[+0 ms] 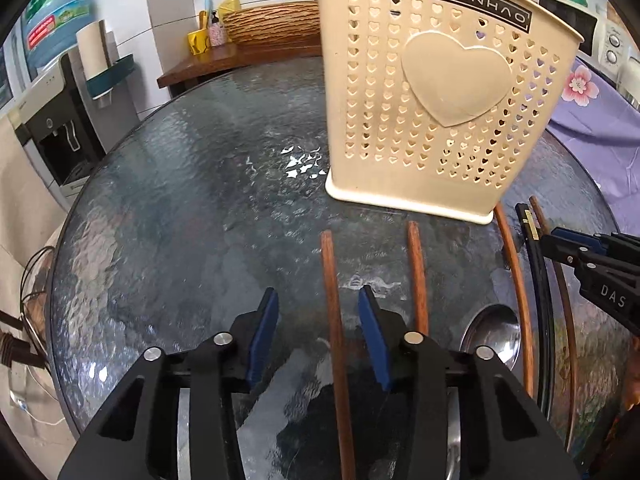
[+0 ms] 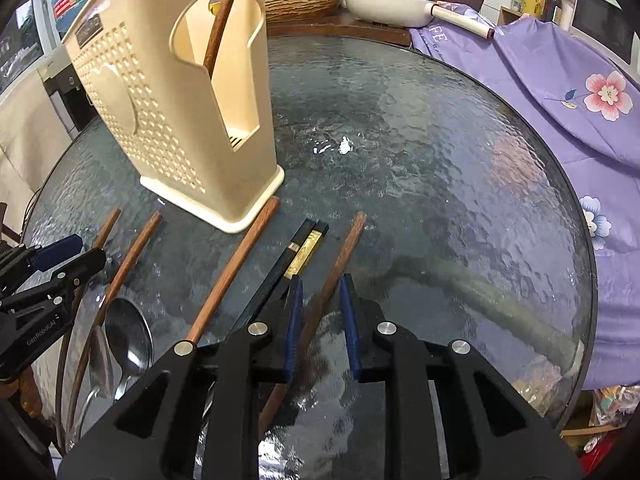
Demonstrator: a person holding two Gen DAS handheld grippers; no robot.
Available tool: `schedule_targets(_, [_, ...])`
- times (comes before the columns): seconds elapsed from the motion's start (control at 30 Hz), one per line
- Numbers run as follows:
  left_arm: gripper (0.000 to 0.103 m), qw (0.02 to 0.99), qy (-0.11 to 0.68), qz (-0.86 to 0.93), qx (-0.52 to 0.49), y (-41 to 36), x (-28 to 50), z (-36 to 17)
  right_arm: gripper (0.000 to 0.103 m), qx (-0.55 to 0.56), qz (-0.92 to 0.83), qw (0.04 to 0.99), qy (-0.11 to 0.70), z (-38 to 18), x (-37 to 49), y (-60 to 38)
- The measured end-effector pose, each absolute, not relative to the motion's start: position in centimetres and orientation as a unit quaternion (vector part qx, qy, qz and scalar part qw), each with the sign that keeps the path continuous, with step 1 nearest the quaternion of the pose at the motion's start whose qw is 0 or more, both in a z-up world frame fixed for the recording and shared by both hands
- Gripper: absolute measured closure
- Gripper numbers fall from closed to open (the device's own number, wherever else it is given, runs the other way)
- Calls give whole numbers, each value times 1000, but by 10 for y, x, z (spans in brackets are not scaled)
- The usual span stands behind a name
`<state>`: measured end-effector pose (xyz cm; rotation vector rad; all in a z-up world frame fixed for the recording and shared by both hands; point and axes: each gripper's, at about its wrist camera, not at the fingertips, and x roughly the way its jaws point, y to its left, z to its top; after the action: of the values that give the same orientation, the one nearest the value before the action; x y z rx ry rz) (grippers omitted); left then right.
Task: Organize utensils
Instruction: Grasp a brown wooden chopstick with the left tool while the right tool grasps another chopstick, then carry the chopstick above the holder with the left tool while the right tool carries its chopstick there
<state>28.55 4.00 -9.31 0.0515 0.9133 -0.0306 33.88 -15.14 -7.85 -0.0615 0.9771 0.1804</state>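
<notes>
While both pairs of blue pads stand apart with nothing clamped, the right gripper straddles a wooden chopstick lying on the glass table, its fingers not visibly touching it. The left gripper has another wooden chopstick between its wider-spread fingers. A black pair lies just left of centre, a spoon lower left. The cream holder stands upper left with one stick inside.
</notes>
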Motion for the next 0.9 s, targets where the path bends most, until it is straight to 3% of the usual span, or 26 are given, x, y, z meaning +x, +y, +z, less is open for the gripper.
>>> schedule_targets(0.13, [77, 893, 449, -24, 34, 34, 292, -92, 92, -29, 84, 879, 469, -79, 345, -147])
schedule_targets(0.37, [96, 890, 453, -29, 46, 23, 296, -92, 93, -29, 83, 879, 468, -79, 343, -143])
schedule_targets(0.9, [96, 896, 444, -26, 17, 23, 297, -93, 96, 29, 107, 882, 457, -79, 349, -160])
